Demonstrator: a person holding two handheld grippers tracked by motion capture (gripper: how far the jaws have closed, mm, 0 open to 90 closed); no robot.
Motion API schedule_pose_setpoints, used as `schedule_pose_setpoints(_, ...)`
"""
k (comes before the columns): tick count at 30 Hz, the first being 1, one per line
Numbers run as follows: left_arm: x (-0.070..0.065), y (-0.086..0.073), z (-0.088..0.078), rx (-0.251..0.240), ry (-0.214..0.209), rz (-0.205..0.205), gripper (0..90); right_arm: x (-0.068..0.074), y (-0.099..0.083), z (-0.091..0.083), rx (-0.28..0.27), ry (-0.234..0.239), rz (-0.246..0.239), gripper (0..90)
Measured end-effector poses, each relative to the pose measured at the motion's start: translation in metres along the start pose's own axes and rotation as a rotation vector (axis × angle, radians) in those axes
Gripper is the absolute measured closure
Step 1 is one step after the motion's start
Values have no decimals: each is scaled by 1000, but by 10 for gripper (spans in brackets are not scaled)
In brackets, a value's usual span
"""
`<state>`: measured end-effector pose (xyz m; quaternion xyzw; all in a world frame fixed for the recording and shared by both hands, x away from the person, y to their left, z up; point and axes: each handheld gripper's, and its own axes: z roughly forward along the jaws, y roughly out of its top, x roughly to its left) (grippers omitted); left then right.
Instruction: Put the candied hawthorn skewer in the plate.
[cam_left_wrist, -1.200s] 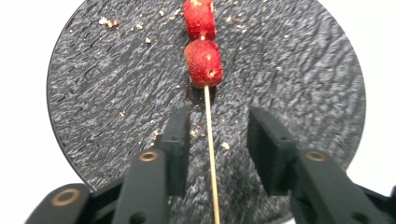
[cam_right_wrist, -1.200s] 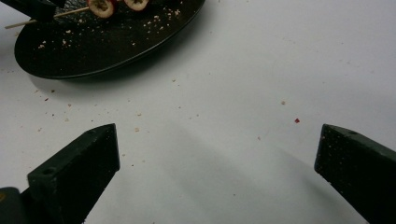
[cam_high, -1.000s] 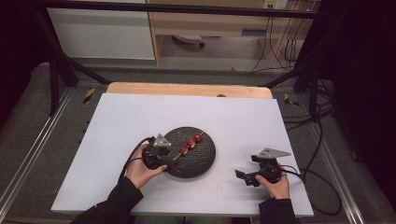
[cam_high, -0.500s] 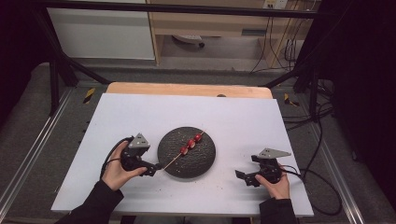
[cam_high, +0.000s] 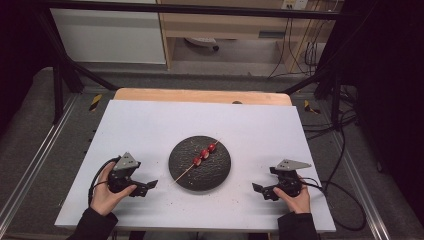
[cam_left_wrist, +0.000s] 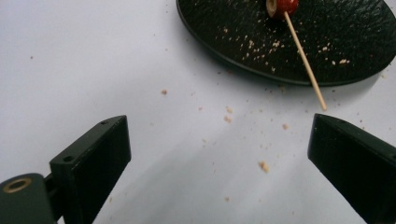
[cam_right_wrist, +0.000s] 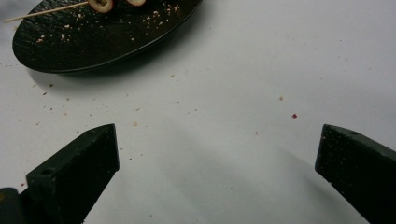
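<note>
While both grippers are held open and empty, the skewer (cam_high: 199, 161) is laid diagonally on the plate (cam_high: 220, 175), its bare end pointed toward the left gripper (cam_high: 150, 185), well apart from the right gripper (cam_high: 256, 189).

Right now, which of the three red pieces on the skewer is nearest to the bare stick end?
The lowest red piece, toward the left claw; the long bare part of the skewer begins right below it.

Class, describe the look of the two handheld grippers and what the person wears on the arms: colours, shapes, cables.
Both the left gripper and the right gripper are black, each topped by a grey three-cornered plate, and a black cable trails from each. Their fingers are blocky, matt black slabs with small screw holes. The person wears dark sleeves down to the wrists.
</note>
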<state>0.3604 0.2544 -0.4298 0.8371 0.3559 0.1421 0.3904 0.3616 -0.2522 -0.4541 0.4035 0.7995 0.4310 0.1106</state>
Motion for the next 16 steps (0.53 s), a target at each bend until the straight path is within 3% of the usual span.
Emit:
schedule_pose_setpoints(8,11,-22,-5,-18,28,-38,56,1,-1,2,16,4,0,6)
schedule_pose_setpoints(16,14,-29,-7,-23,36,-36,60,1,-1,1,17,12,-1,6)
